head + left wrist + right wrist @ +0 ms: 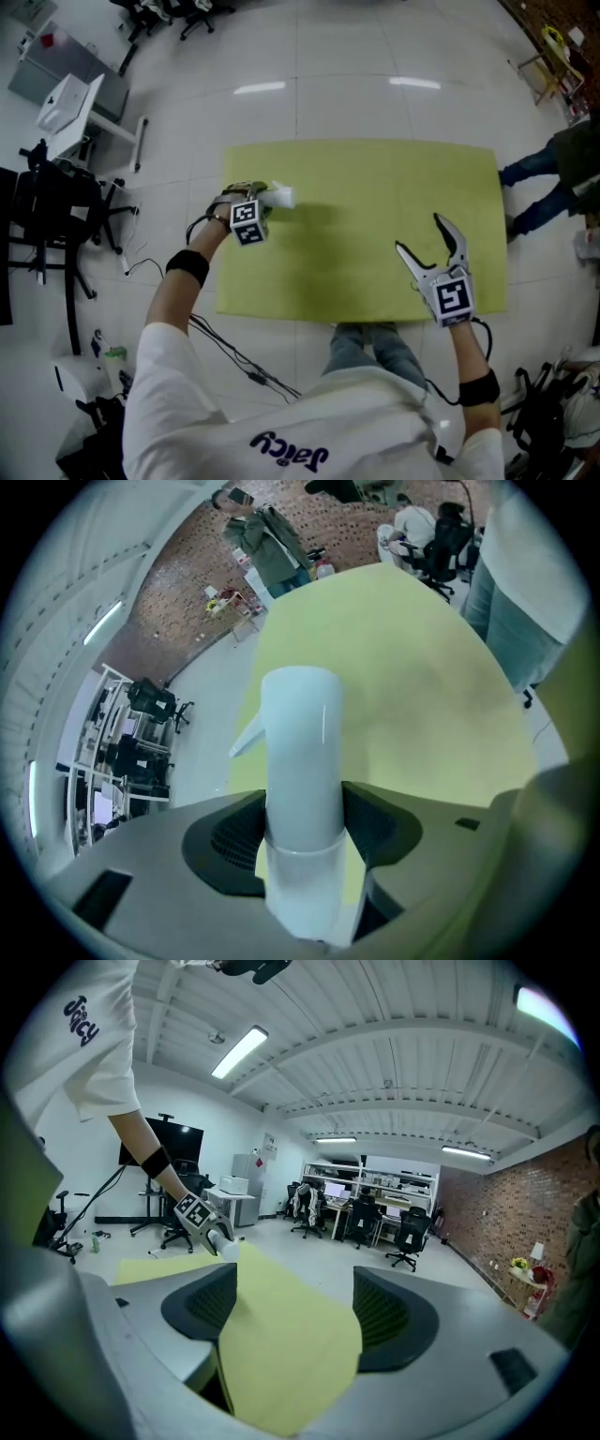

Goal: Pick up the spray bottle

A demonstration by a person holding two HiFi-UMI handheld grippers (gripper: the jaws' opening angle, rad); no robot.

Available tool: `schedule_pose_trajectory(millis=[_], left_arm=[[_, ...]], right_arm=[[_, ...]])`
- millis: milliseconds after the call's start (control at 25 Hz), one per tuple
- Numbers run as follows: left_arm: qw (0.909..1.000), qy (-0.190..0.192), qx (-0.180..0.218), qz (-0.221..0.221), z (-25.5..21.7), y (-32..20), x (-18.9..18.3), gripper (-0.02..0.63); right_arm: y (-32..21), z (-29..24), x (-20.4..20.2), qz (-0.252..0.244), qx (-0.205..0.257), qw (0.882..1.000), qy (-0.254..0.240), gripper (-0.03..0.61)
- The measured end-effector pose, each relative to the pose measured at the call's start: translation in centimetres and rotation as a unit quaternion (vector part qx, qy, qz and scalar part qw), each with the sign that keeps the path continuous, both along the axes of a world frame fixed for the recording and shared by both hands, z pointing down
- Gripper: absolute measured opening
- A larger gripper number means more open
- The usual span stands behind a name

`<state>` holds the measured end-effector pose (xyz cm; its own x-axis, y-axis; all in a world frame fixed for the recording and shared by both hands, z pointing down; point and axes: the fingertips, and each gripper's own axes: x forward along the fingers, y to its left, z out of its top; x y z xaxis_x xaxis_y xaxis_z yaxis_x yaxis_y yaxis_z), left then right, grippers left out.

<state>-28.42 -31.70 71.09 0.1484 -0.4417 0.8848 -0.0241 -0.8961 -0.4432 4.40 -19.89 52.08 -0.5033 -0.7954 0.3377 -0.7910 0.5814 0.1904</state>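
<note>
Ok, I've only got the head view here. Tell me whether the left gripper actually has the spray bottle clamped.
Observer: Yes. The left gripper view shows the left gripper shut on the white spray bottle, both pads against its body.
Operator: Give me the spout's direction.
Observer: The spout juts toward that view's left, near the bottle's top.
Operator: Now check the right gripper.
Observer: Its own view shows the right gripper open, only yellow mat between the jaws.

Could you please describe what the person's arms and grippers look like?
Both the left gripper and right gripper are light grey with dark ribbed pads, each bearing a cube of black-and-white square markers. The person wears black wristbands and white short sleeves; black cables trail from the wrists.
</note>
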Motion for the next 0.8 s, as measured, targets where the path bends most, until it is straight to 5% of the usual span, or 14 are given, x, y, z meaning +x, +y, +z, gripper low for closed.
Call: schedule_pose_trajectory(millis=[240, 360, 600, 800], left_arm=[[0.9937, 0.084, 0.038, -0.063, -5.2, -0.1, 2.6, 0.262], [0.9805, 0.151, 0.066, -0.107, -9.0, 0.0, 3.7, 0.262], [0.9319, 0.283, 0.131, -0.185, -17.5, 0.9, 5.5, 0.262], [0.8779, 0.365, 0.189, -0.245, -22.6, 2.5, 5.7, 0.261]], right_arm=[[-0.5, -2.0, 1.3, 0.013, 0.007, 1.0, -0.022, 0.399], [-0.8, -2.9, 1.9, 0.012, 0.021, 0.999, -0.039, 0.399], [-2.0, -5.3, 4.6, 0.026, 0.05, 0.996, -0.068, 0.399], [-2.7, -7.2, 7.7, 0.07, 0.071, 0.989, -0.107, 0.399]])
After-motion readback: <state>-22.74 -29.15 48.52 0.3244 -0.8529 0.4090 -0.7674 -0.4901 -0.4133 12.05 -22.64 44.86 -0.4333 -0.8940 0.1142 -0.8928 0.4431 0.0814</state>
